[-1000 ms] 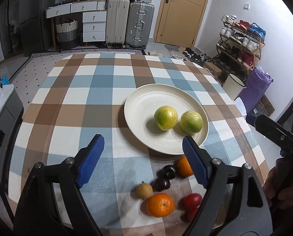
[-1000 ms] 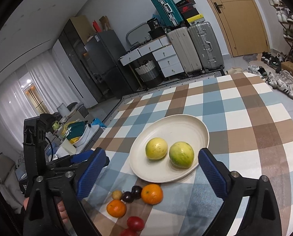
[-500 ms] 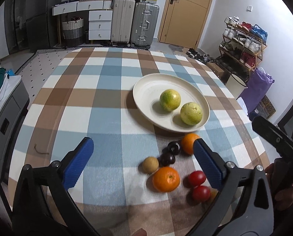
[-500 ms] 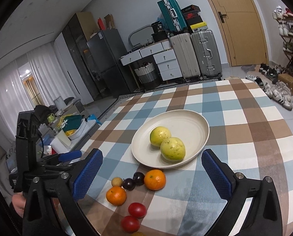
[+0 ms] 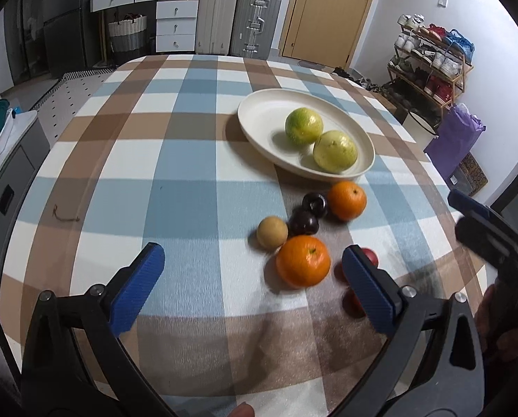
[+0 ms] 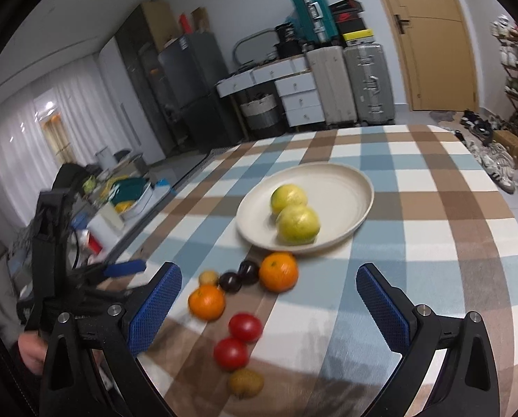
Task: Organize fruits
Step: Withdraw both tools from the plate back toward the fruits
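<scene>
Left hand-held gripper [image 5: 248, 285] has just been opening and now stands wide w/ nothing between the pads. A sec ago both views sat close over the plate [image 5: 259, 111]; now they're pulled back toward the near edge and lower, so the loose fruit fills the foreground. Likely meaning: plate drop-off done, next pick coming up. Right hand-held gripper [image 6: 266, 307] is open too, also empty. Two yellow-green citrus [image 5: 303, 126] [image 5: 334, 152] sit on the plate, touching as seen from the right wrist view. Still loose on the checked surface [image 5: 189, 160], just near of the plate: an orange [image 5: 347, 200] almost against the rim, two dark plums [image 5: 314, 204] [image 5: 304, 222], a tan round fruit [image 5: 272, 233], a second orange [image 5: 303, 260], two red tomatoes [image 6: 245, 327] [image 6: 230, 353] and a brownish fruit [image 6: 245, 383] closest to the near edge. Room: whole left half of the surface is bare, and the plate's left part is free. The cluster is tight, though — plums touch each other, so a pad going in there could nudge neighbours. The two grippers are near each other on the right side; the fruit nearest the edge could roll off if bumped.
</scene>
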Tool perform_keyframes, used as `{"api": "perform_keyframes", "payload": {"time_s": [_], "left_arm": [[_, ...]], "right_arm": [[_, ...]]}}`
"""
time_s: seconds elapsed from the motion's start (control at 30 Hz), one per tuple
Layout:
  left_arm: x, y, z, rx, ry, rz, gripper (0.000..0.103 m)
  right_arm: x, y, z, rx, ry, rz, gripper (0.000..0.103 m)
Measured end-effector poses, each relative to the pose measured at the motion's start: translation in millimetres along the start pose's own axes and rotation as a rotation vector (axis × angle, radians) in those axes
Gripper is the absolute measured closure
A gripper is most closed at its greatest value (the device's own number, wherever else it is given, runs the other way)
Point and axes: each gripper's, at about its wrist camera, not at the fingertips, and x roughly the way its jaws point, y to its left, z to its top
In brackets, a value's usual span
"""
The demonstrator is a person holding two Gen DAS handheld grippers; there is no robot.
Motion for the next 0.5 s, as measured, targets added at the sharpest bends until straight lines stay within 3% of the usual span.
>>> {"api": "perform_keyframes", "payload": {"time_s": [0.5], "left_arm": [[-4,9,-18,-0.016,0.008,0.014,0.001]], "right_arm": [[2,16,-50,-0.088,0.123,-0.020,0.001]]}}
